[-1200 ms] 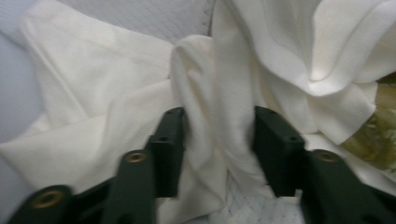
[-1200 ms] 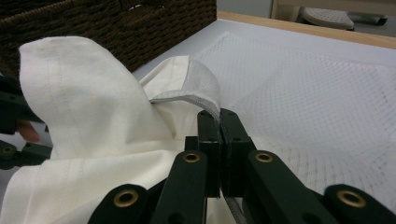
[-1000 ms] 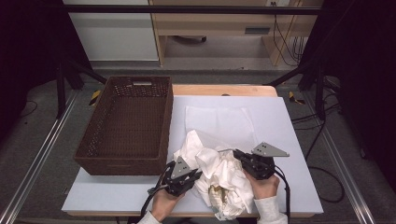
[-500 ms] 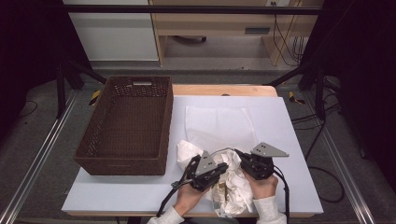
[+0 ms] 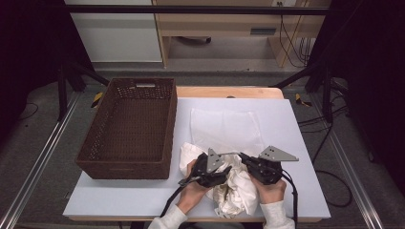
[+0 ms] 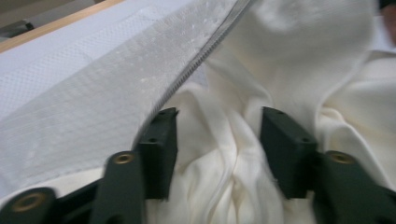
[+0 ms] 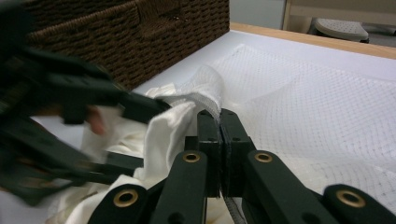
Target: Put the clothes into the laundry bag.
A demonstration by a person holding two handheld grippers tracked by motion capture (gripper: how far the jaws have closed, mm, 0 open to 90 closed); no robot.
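A cream garment lies bunched at the table's front edge, partly under the edge of a white mesh bag. My right gripper is shut on the bag's zippered edge and lifts it. My left gripper sits just left of it, over the garment. In the left gripper view its jaws have just been opening. They stand apart with folds of the garment between them, and the mesh hangs over the left jaw.
A brown wicker basket stands on the left of the white table, close to the garment. Behind the table are a wooden bench, cables and a dark frame.
My left gripper has moved right over the garment to meet the right gripper, and its jaws have opened. The garment's left part has been gathered inward. The right gripper has kept still.
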